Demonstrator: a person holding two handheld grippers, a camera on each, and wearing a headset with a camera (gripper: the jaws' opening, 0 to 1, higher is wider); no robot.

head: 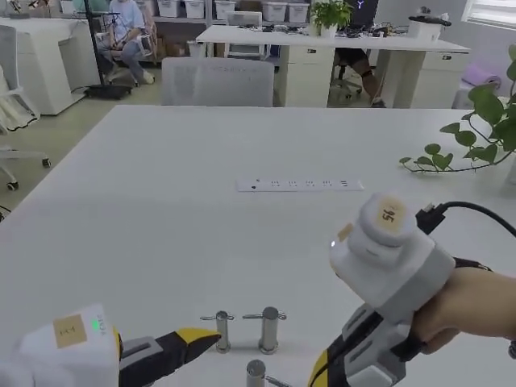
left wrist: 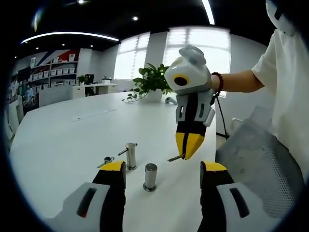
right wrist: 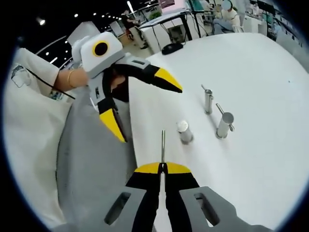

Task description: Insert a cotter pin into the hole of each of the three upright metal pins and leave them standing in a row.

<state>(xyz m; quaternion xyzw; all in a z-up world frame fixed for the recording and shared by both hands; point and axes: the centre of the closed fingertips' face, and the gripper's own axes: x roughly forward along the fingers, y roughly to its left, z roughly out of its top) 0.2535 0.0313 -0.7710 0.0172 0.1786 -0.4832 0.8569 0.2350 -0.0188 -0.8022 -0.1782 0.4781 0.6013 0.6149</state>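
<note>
last bare pin [right wrist: 184,131] pending: right gripper [right wrist: 163,167] clamps cotter pin [right wrist: 162,145], left gripper [left wrist: 163,167] agape; next needs careful threading.

Both tools are built alike: a white moulded housing, black jaw arms with grey inset panels, and yellow tips. The left gripper [right wrist: 149,113] is marked on its housing with a square tan label [head: 68,329], and a small green light [head: 95,326] is lit beside it. The right gripper [left wrist: 187,151] is topped by a rounded white cap, on which a round tan label [head: 390,215] with handwritten digits is stuck; a black cable [head: 476,211] is plugged into its rear. A white short-sleeved shirt [left wrist: 285,63] is worn. A dark bead bracelet [left wrist: 219,82] is seen on the right wrist and a thin gold-coloured bangle [right wrist: 70,77] on the left.
</note>
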